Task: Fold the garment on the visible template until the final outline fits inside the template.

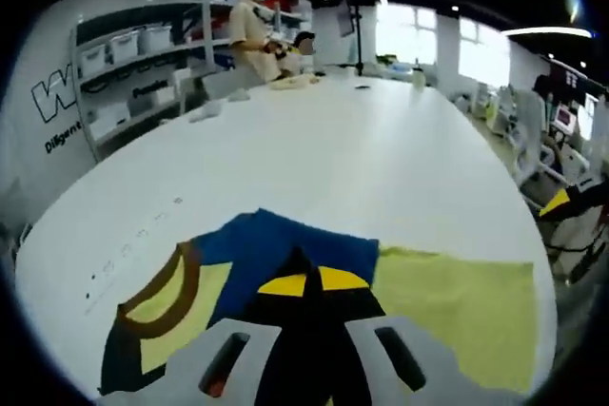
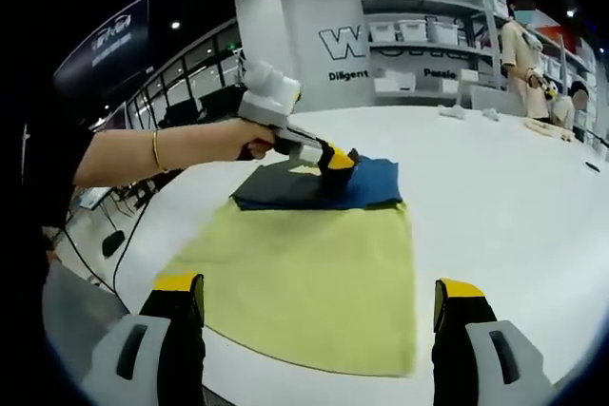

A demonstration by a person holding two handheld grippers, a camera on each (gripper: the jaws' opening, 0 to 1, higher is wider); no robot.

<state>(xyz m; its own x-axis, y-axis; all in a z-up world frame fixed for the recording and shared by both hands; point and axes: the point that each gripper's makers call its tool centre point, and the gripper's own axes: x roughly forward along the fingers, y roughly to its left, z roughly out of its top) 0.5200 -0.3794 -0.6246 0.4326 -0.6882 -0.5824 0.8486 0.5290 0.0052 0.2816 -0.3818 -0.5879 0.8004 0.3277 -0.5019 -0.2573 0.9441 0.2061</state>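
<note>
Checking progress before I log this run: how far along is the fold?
Done: the garment is folded into a compact bundle at the far end of the yellow template. In hand: the left claw is shut on its top. Left: release; the right claw is open, idle.

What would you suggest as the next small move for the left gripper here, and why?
Probably release and draw the left gripper back. In the right gripper view it sits on the folded blue garment, which lies at the far end of the yellow template and seems within its width. The right gripper is open, away from the cloth.
</note>
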